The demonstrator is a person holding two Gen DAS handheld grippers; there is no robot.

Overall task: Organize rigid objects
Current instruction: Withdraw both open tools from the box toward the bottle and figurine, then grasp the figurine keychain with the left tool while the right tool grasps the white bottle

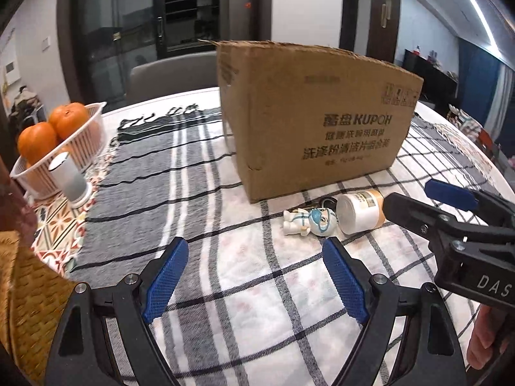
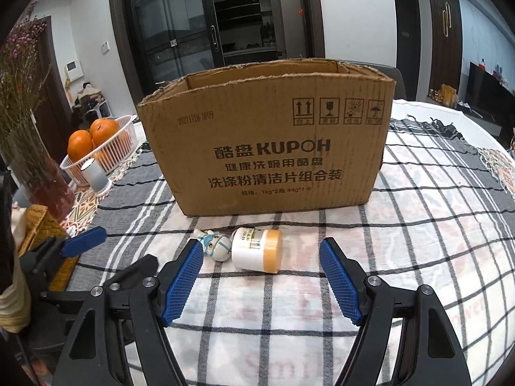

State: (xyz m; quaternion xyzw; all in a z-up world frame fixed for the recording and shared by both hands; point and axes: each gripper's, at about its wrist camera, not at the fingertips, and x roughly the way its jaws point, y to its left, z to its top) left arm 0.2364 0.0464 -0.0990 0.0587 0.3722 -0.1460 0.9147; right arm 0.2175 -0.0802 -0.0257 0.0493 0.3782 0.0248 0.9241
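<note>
Open-topped brown cardboard box (image 2: 267,138) standing mid-table on the grey-and-white checked cloth (image 2: 418,225). Just before its near wall, lying on their sides and touching: small white figurine with blue mask (image 2: 214,244) and white plastic jar with yellow lid (image 2: 257,249). Left gripper (image 1: 254,276) and right gripper (image 2: 260,276) both spread wide, nothing between the blue pads. White basket of oranges (image 1: 80,148) near the left edge.

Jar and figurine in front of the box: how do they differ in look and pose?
The jar is a plain white cylinder with a tan lid; the figurine is a small white and blue character with limbs. The jar is the bulkier of the two. In the right wrist view the jar lies between the right claw's open pads, the figurine nearer the left pad. Both lie on their sides on the checked cloth, close together.
</note>
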